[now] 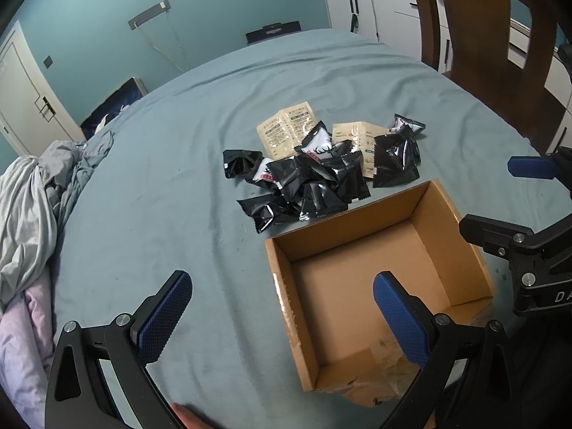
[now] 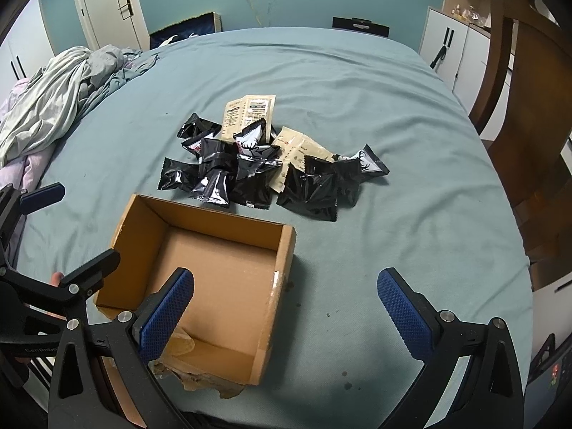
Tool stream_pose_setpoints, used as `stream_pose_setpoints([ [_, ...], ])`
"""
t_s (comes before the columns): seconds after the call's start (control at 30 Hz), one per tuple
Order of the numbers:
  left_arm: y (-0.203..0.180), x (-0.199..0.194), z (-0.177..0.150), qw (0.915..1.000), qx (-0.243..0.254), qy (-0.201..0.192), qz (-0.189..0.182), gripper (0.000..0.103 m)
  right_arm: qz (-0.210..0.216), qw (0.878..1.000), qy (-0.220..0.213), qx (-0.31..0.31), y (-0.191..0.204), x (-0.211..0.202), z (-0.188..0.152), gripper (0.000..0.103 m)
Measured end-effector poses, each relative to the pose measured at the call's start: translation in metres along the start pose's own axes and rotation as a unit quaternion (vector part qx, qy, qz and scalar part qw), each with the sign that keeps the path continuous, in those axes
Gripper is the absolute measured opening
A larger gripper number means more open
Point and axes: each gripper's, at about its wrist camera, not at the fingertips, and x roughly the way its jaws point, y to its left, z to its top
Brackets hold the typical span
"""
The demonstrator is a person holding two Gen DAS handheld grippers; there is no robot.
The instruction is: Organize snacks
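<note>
Both hand-held grippers, left [image 1: 282,307] and right [image 2: 286,304], hover spread and unladen over the vacant cardboard box [image 1: 361,286]; snack packets [image 1: 314,175] lie heaped on the bed [image 1: 161,178] just beyond, so sorting has apparently yet to begin, and the next move calls for pinching one packet.

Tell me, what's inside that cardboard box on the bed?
No snacks show inside the cardboard box: only its bare brown floor. The near corner is torn and partly hidden by a gripper finger. The snack packets lie piled behind it on the sheet.

Glossy black foil snack packets [image 1: 314,182], matt beige paper sachets [image 1: 282,132], matt corrugated cardboard box [image 1: 375,275] at 5 o'clock, soft teal cloth sheet [image 1: 161,196], textured blue rubber pads [image 1: 162,321].
</note>
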Motion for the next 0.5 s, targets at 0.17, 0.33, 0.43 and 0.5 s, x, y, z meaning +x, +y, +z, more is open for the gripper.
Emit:
stream_pose_setpoints([
  [0.17, 0.0, 0.0, 0.002, 1.0, -0.003, 0.001, -0.004, 0.103, -0.004, 1.0, 0.001, 0.008, -0.004, 0.003, 0.005, 0.103],
  [0.33, 0.0, -0.003, 0.003, 1.0, -0.003, -0.005, 0.0, 0.103, -0.011, 1.0, -0.008, 0.026, -0.011, 0.009, 0.013, 0.103],
  [0.43, -0.001, -0.003, 0.004, 1.0, -0.001, -0.008, 0.005, 0.103, -0.012, 0.999, -0.002, 0.036, -0.015, 0.016, 0.018, 0.103],
  [0.5, -0.002, -0.002, 0.005, 1.0, -0.001, -0.008, 0.004, 0.103, -0.009, 0.999, 0.004, 0.049, -0.023, 0.022, 0.023, 0.103],
])
